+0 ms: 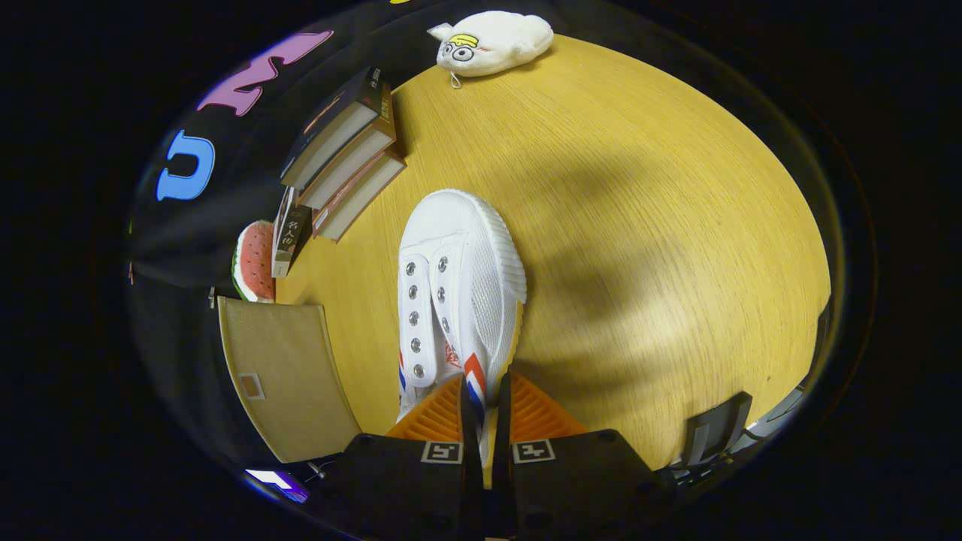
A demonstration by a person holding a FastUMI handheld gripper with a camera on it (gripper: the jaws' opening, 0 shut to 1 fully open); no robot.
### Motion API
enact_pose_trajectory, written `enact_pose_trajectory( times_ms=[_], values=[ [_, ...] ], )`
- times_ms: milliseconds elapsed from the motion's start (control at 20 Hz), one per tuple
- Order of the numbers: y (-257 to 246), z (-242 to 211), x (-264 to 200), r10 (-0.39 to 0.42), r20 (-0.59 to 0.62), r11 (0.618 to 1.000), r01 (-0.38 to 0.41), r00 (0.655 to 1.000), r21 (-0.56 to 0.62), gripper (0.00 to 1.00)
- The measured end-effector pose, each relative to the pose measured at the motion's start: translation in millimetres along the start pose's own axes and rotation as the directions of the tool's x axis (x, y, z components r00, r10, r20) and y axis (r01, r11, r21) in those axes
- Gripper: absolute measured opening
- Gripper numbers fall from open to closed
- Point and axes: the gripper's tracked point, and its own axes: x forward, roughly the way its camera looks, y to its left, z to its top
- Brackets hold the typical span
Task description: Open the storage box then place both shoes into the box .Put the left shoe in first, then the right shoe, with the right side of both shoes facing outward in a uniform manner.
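Note:
A white canvas shoe [458,278] with metal eyelets and red and blue stripes hangs toe-forward above the wooden table [639,225]. My gripper [485,406] is shut on the shoe's side wall near the heel, both fingers pressing on the thin fabric edge. The tan storage box [282,376] stands to the left of the fingers, its flat lid or flap facing me; whether it is open I cannot tell.
Several books [342,161] lean in a row beyond the box on the left. A watermelon-slice toy [254,261] lies by the books. A white plush pouch [492,43] rests at the table's far edge. A dark chair [714,432] stands at the right.

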Motion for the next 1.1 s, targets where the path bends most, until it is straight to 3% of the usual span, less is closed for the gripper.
enact_pose_trajectory(
  times_ms=[550,850,1100],
  values=[
    [116.7,-8.1,-69.5,0.055,0.155,0.998,-0.051,0.986,-0.032,0.09],
    [193.6,-32.9,-81.7,0.079,0.191,0.991,-0.056,0.978,-0.120,0.09],
    [261.4,-56.4,-77.5,0.143,0.189,0.982,-0.117,0.971,-0.146,0.09]
  ],
)
